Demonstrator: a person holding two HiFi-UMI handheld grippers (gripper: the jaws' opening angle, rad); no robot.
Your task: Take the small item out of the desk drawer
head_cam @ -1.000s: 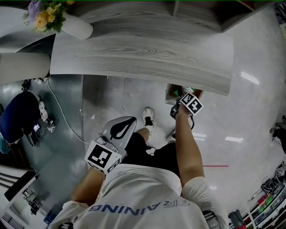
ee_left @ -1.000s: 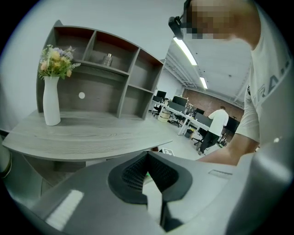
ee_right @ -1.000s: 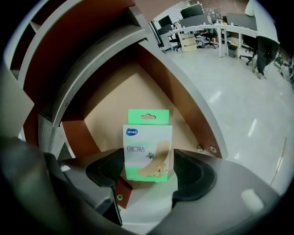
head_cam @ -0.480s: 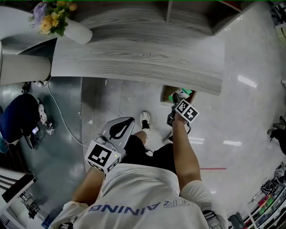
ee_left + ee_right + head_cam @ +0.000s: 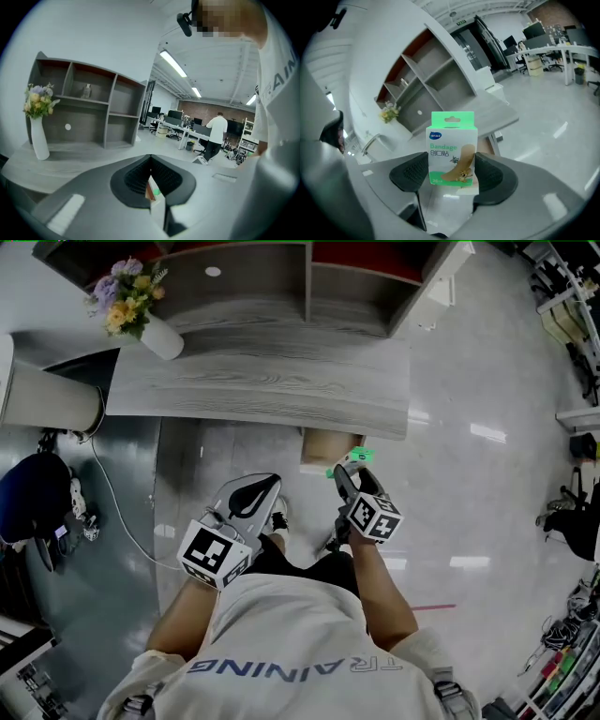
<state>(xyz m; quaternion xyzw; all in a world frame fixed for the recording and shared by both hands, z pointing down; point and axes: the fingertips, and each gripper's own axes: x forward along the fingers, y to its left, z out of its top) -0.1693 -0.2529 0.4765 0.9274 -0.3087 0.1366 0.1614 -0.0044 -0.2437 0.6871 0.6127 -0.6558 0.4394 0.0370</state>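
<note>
A green and white bandage box stands upright between the pads of my right gripper, which is shut on it; the jaws have just closed a little further around the box. From the head camera, the box and right gripper hang in front of the open wooden drawer under the grey desk. My left gripper hovers to the left over the person's legs, away from the drawer. Its pads meet at the tips with nothing held.
On the desk's left end a white vase of flowers stands before a grey and red shelf unit. A dark chair and a cable lie on the floor at left. A person stands by far desks.
The right gripper has risen out of the drawer with the bandage box and come back toward the person. The left gripper has also risen. The head camera now sees more of the desk and shelf.
</note>
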